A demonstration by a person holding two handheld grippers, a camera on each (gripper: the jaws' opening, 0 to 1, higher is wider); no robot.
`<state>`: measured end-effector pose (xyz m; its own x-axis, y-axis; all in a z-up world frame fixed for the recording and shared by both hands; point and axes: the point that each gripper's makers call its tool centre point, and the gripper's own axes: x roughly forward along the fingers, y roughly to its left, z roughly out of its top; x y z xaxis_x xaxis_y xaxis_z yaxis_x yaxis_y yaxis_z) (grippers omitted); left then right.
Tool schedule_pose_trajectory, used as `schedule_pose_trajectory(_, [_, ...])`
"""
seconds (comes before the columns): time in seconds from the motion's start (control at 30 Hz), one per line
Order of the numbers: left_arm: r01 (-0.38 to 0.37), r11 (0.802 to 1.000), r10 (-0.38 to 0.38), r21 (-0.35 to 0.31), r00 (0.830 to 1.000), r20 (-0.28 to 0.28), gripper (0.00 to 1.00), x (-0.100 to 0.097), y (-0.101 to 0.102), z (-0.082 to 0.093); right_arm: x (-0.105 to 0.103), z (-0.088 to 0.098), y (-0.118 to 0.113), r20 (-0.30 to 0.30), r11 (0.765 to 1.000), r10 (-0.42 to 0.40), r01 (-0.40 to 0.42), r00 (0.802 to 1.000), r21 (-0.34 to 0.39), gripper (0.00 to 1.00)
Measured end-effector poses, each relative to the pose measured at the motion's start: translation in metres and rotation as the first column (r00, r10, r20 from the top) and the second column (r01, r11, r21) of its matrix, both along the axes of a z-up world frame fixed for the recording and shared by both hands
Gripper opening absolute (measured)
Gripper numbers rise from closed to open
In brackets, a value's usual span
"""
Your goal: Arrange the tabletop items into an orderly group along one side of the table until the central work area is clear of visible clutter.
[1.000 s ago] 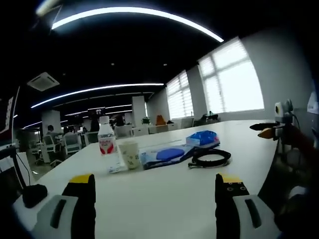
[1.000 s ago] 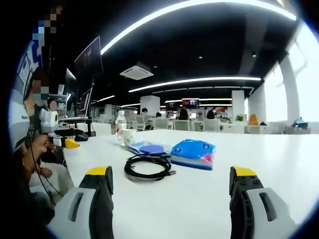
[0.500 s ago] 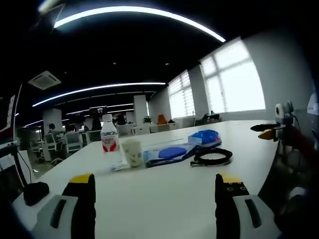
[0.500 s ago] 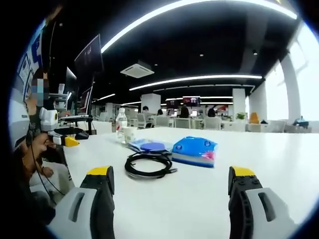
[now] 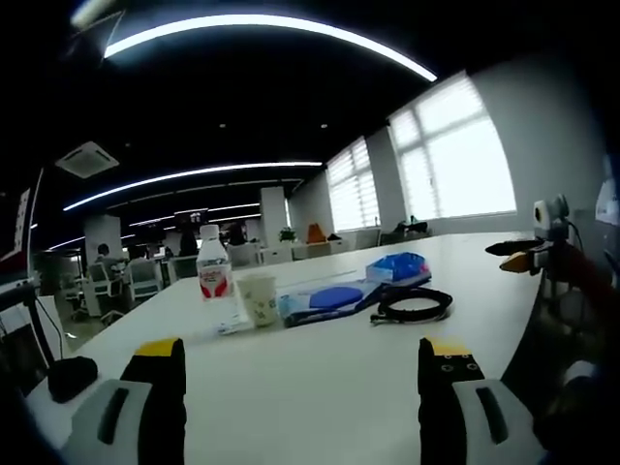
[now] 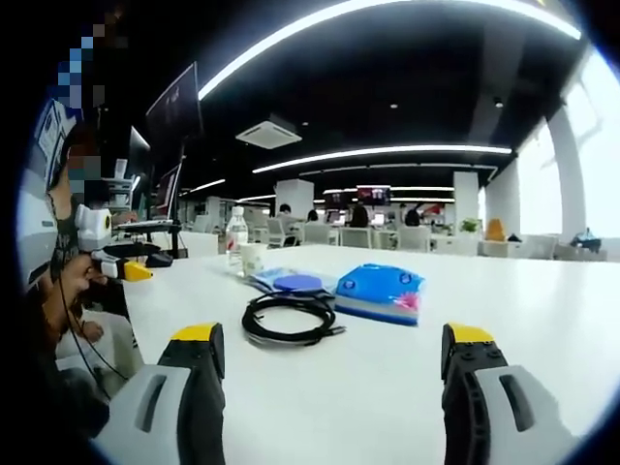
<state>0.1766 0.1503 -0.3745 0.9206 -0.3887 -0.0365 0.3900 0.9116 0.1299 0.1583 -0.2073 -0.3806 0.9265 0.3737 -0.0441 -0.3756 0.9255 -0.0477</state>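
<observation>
Both tools, left (image 5: 301,373) and right (image 6: 329,363), are wide and empty. The cable (image 6: 287,320) is floppy; pinch its coil. The cup (image 5: 258,297) is light.

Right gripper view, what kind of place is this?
Most likely an open-plan office: a long white table, rows of desks and chairs behind it, a ceiling air-conditioning unit and long strip lights overhead.

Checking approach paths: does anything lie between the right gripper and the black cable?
Nothing visible does. In the right gripper view, bare table runs from the open right gripper to the cable; the blue pack lies beyond it.
</observation>
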Motion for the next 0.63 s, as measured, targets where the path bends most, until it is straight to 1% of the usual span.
schedule_pose_trajectory(0.27, [0.009,1.000,-0.009,0.005,1.000,-0.009,1.00,0.0011,0.0000,-0.0022,-0.0001,0.0045,0.0016,0.011,1.000,-0.003,0.003,1.000,-0.008,0.89])
schedule_pose_trajectory(0.47, [0.009,1.000,-0.009,0.009,1.000,0.002,1.00,0.0014,0.0003,-0.0031,0.0003,0.0028,0.0025,0.005,1.000,-0.002,0.002,1.000,-0.013,0.88])
schedule_pose_trajectory(0.63, [0.019,1.000,-0.019,0.014,1.000,-0.009,1.00,0.0006,-0.0014,-0.0051,0.0004,0.0020,0.0032,0.003,1.000,-0.001,0.001,1.000,-0.011,0.88])
